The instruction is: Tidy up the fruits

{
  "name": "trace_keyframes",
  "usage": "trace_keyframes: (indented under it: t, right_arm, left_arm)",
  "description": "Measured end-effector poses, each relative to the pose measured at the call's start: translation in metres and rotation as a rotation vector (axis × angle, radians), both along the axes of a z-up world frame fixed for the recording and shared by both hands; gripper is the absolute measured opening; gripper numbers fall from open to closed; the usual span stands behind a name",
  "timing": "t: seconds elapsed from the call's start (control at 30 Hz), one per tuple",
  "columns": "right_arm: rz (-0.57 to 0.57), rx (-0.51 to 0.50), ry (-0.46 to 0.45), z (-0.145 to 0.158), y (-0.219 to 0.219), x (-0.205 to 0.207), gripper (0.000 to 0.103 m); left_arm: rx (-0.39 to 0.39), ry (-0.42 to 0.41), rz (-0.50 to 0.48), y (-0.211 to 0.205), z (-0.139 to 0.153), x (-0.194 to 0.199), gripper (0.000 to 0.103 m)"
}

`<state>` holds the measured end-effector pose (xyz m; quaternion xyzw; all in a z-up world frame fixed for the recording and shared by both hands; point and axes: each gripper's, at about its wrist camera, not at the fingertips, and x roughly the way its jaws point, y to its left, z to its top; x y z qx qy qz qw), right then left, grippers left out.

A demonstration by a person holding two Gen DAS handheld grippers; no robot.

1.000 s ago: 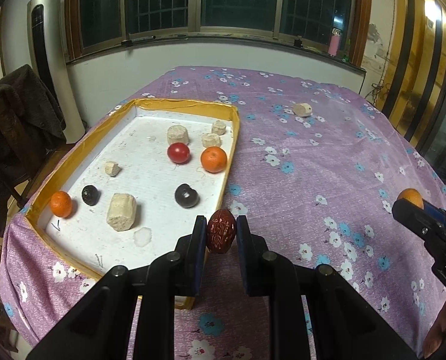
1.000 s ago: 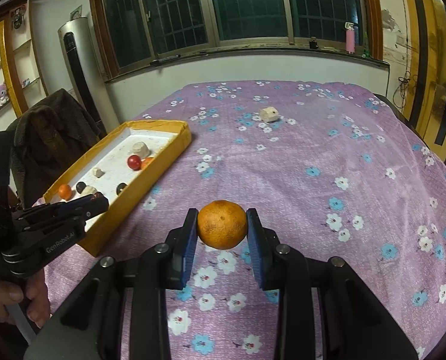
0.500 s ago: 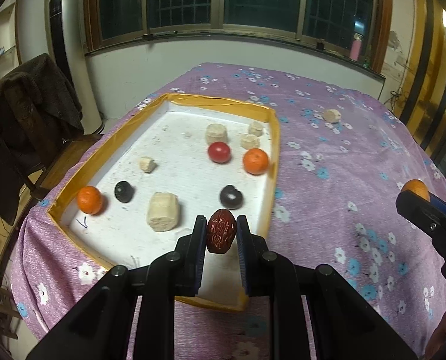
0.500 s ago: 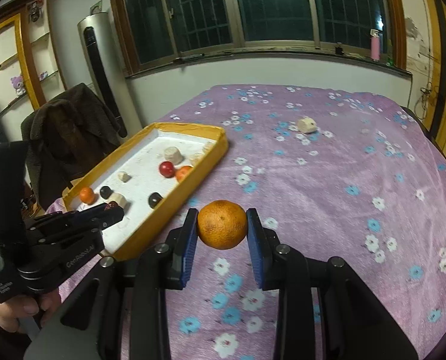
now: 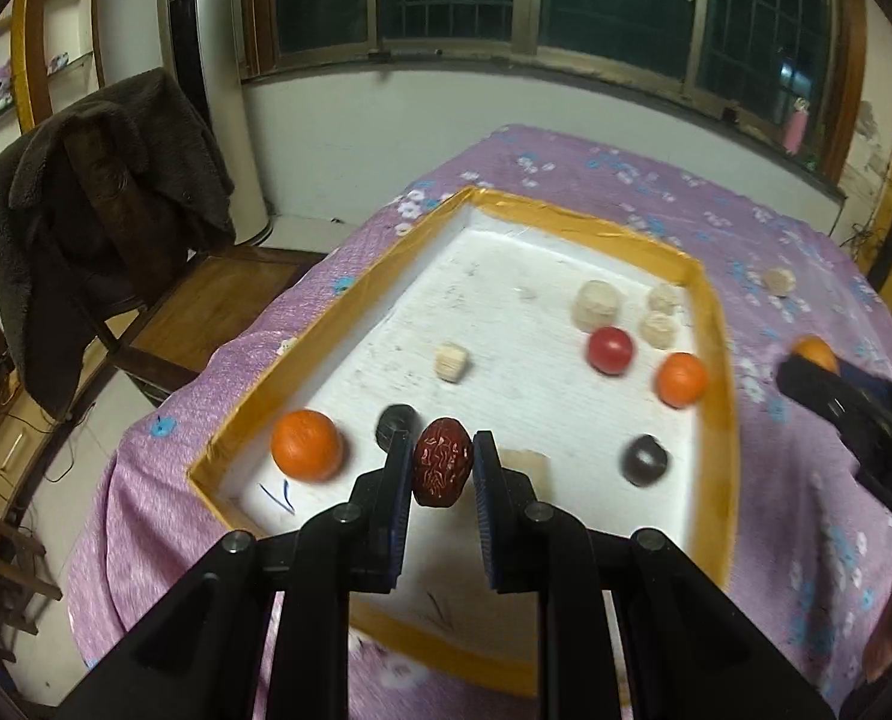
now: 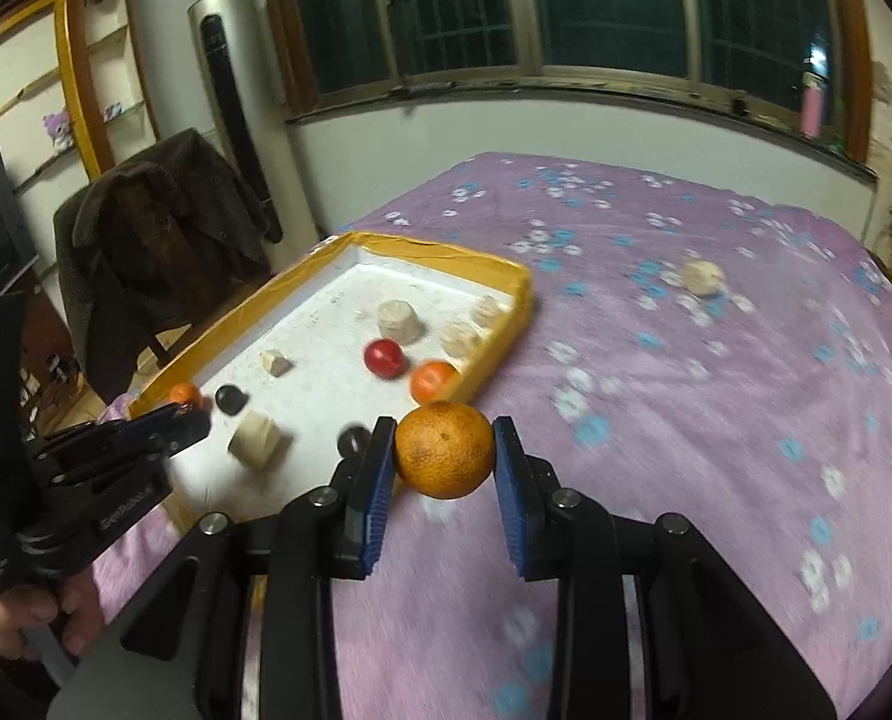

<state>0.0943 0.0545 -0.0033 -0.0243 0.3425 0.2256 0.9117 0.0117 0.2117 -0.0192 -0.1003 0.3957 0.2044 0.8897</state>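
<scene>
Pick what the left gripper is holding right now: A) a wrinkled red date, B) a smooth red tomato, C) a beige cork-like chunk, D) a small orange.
A: in the left wrist view the left gripper is shut on a wrinkled dark-red date, held above the tray.

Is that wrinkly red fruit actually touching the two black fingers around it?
Touching. The left wrist view shows the red date pinched in the left gripper, both pads pressed against its sides with no gap.
</scene>
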Motion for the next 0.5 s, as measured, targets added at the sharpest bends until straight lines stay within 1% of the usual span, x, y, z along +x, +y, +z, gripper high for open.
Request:
trace_keyframes:
  t: [0.07, 0.2, 0.23, 0.3, 0.37, 0.43, 0.47, 0.5]
  right_arm:
    - [0.020, -0.022, 0.000, -0.004, 0.020, 0.020, 0.034]
    - [0.030, -0.023, 0.047, -0.016, 0.049, 0.064, 0.034]
    - [0.032, -0.037, 0.055, -0.019, 0.058, 0.077, 0.034]
    - [0.033, -0.053, 0.067, -0.025, 0.068, 0.092, 0.034]
    - [0.026, -0.066, 0.093, -0.034, 0.075, 0.109, 0.034]
    - [0.026, -0.071, 0.125, -0.042, 0.078, 0.121, 0.034]
    - [0.031, -0.073, 0.145, -0.046, 0.079, 0.126, 0.035]
    - [0.033, -0.079, 0.151, -0.048, 0.080, 0.129, 0.047]
  left_arm:
    - [0.016, 0.003, 0.013, 0.005, -0.003, 0.006, 0.018]
    - [0.012, 0.021, 0.035, 0.014, -0.009, 0.013, 0.018]
    - [0.011, 0.029, 0.044, 0.017, -0.012, 0.014, 0.018]
    - [0.006, 0.044, 0.040, 0.019, -0.015, 0.017, 0.019]
    - [0.025, 0.064, 0.034, 0.018, -0.018, 0.022, 0.019]
    - [0.021, 0.064, 0.033, 0.019, -0.018, 0.023, 0.027]
    - [0.017, 0.059, 0.034, 0.018, -0.017, 0.022, 0.041]
    - [0.022, 0.053, 0.032, 0.016, -0.016, 0.020, 0.056]
